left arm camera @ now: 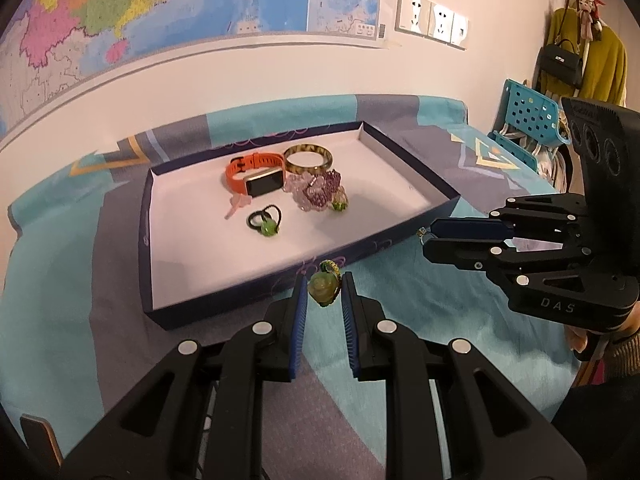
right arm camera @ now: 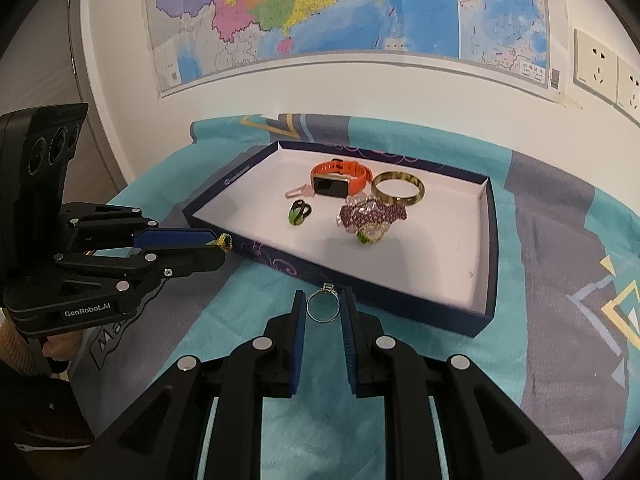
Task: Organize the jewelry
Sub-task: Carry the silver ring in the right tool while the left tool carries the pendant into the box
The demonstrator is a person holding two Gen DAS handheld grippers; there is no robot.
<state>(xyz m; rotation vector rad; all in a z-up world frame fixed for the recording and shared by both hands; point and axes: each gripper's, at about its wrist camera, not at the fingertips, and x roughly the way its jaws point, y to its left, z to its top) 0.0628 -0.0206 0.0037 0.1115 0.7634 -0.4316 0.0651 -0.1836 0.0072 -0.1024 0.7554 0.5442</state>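
Note:
My left gripper (left arm camera: 324,290) is shut on a green stone ring (left arm camera: 323,287), held just in front of the near wall of the dark blue tray (left arm camera: 264,284). My right gripper (right arm camera: 323,306) is shut on a thin silver ring (right arm camera: 322,307), also just short of the tray (right arm camera: 400,304). Inside the tray lie an orange smartwatch (left arm camera: 256,178), a mottled bangle (left arm camera: 308,159), a purple bead bracelet (left arm camera: 316,192), a black ring with a green stone (left arm camera: 264,222), a gold ring with a green stone (left arm camera: 339,201) and a pink piece (left arm camera: 238,205). Each gripper shows in the other's view, the left one (right arm camera: 222,242) and the right one (left arm camera: 424,236).
The tray sits on a teal and grey patterned cloth (left arm camera: 420,292). A wall map (right arm camera: 320,20) and sockets (left arm camera: 432,20) are behind. A blue perforated basket (left arm camera: 528,112) and hanging clothes with a black bag (left arm camera: 560,64) stand at the far right.

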